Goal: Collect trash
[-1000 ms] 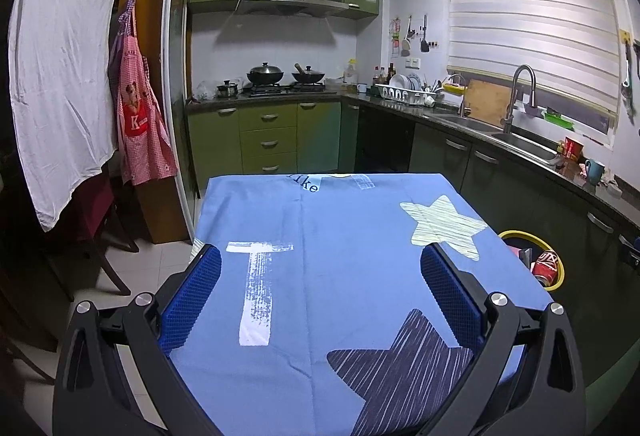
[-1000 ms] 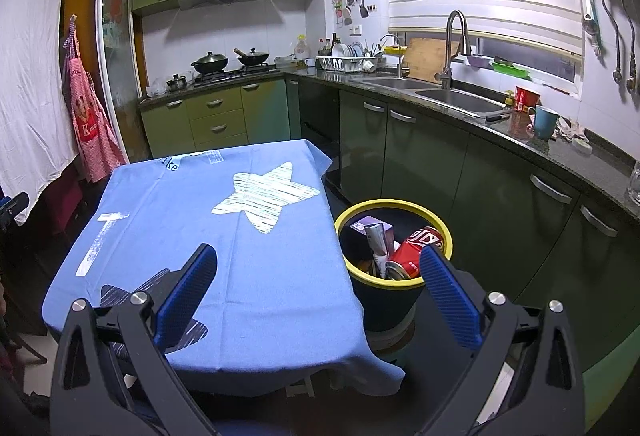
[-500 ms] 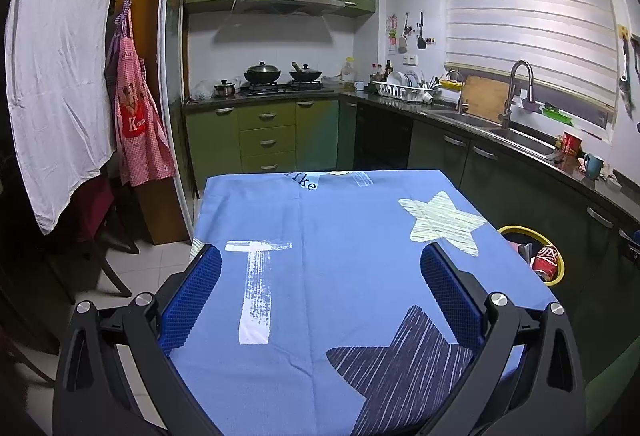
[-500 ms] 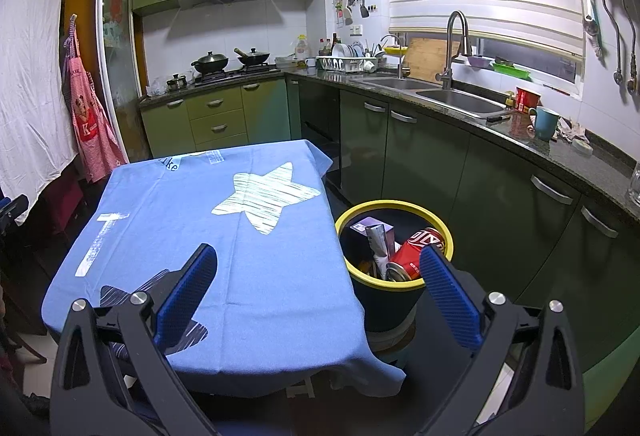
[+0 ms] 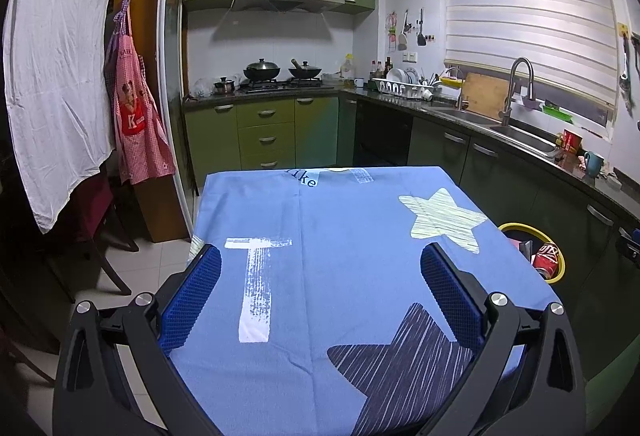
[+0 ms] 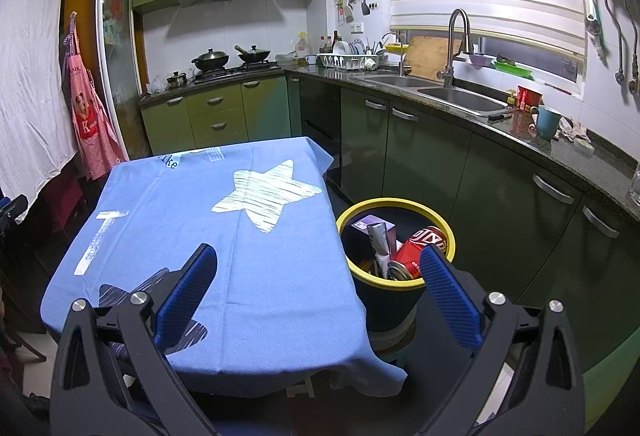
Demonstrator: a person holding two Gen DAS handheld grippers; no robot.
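Observation:
A black bin with a yellow rim (image 6: 446, 227) stands on the floor to the right of the table. It holds a red soda can (image 6: 420, 246), a grey carton (image 6: 374, 225) and other trash. The bin also shows in the left wrist view (image 5: 558, 258) at the table's right edge, with the can (image 5: 547, 255) in it. My left gripper (image 5: 320, 260) is open and empty above the near part of the blue star-print tablecloth (image 5: 344, 236). My right gripper (image 6: 318, 260) is open and empty above the table's right edge, near the bin.
The tablecloth (image 6: 200, 220) bears no loose items. Green cabinets and a dark counter with a sink (image 6: 456, 96) run along the right. A stove with pans (image 5: 280, 76) is at the back. A pink apron (image 5: 138, 116) and a white sheet (image 5: 52, 76) hang at left.
The left view has shifted slightly, the bin and table sitting a little lower in frame. The right gripper has hardly moved. Both stay open and empty.

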